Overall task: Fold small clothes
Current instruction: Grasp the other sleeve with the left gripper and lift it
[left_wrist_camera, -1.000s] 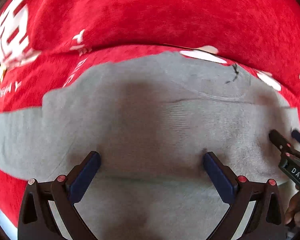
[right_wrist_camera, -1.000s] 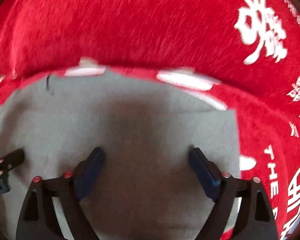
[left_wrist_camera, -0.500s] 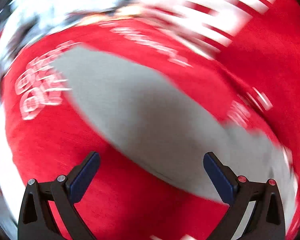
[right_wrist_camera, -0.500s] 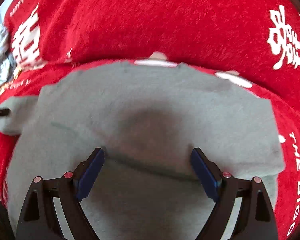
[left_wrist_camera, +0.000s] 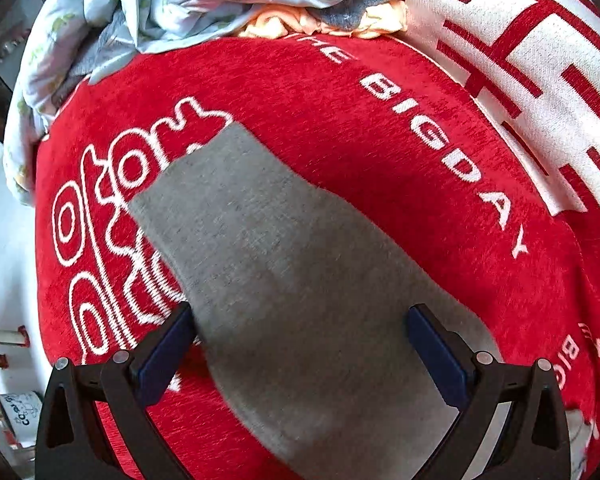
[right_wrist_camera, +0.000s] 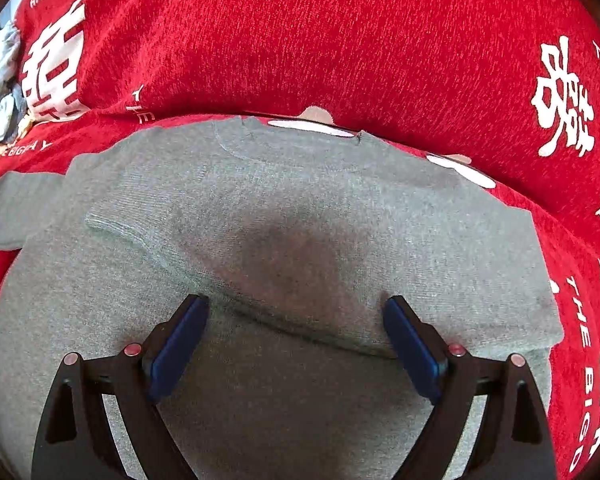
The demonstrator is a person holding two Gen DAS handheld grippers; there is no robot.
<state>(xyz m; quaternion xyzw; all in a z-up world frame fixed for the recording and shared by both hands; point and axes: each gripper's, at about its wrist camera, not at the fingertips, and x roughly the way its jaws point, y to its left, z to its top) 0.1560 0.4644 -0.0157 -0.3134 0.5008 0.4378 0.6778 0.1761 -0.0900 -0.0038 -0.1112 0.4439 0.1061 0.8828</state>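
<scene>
Grey sweater flat on red blanket. Left gripper and right gripper: jaws apart, empty, above it.

Grey knit sweater lies flat on red cover, neckline toward the far edge. One sleeve is folded across the chest; the other sleeve lies extended straight out over the cover.
</scene>
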